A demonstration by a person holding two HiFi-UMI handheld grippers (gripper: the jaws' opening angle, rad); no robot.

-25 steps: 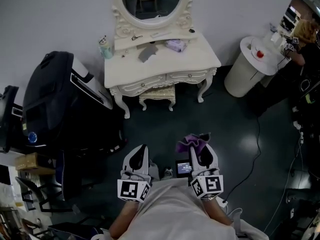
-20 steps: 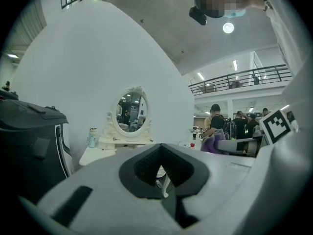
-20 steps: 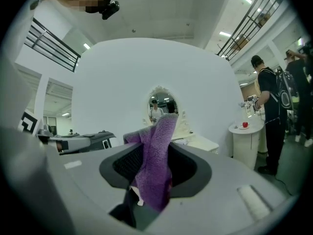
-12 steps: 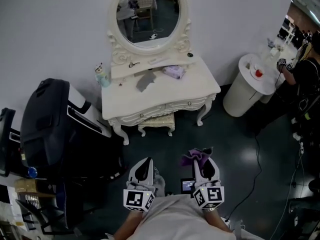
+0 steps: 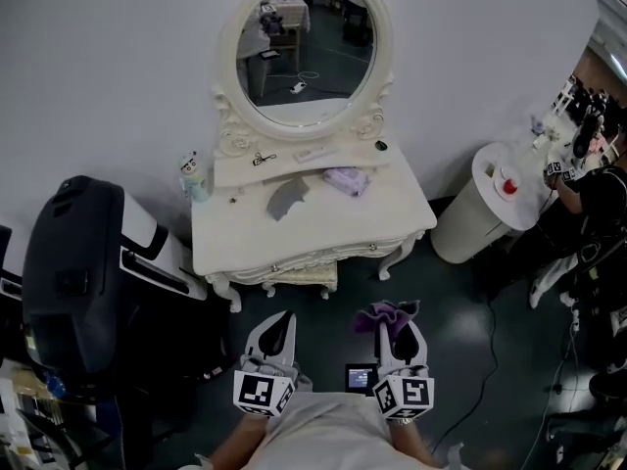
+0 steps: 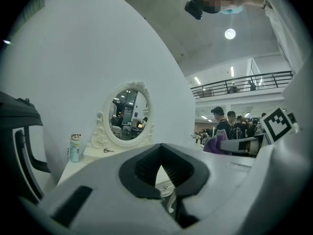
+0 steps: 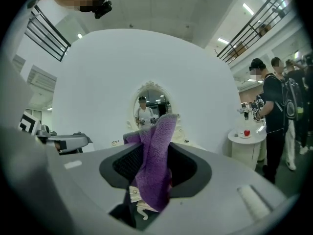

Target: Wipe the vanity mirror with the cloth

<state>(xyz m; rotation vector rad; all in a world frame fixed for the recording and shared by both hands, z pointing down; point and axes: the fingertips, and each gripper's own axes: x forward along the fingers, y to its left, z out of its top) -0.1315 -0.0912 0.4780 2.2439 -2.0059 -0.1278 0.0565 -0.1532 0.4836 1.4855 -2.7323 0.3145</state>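
The oval vanity mirror in its white carved frame stands at the back of the white vanity table, well ahead of both grippers. The mirror is small and distant in the left gripper view, and the mirror also shows far off in the right gripper view. My right gripper is shut on a purple cloth that sticks up between its jaws; the cloth bunches at the tips. My left gripper is shut and holds nothing, as the left gripper shows.
On the table lie a grey item, a lilac item and a small bottle. A stool sits under it. A bulky black object stands left. A white round stand and a person are right.
The head view has tipped up and come nearer: the mirror and table sit lower and larger in frame. Both grippers stay low in front, and the right one still holds the cloth.
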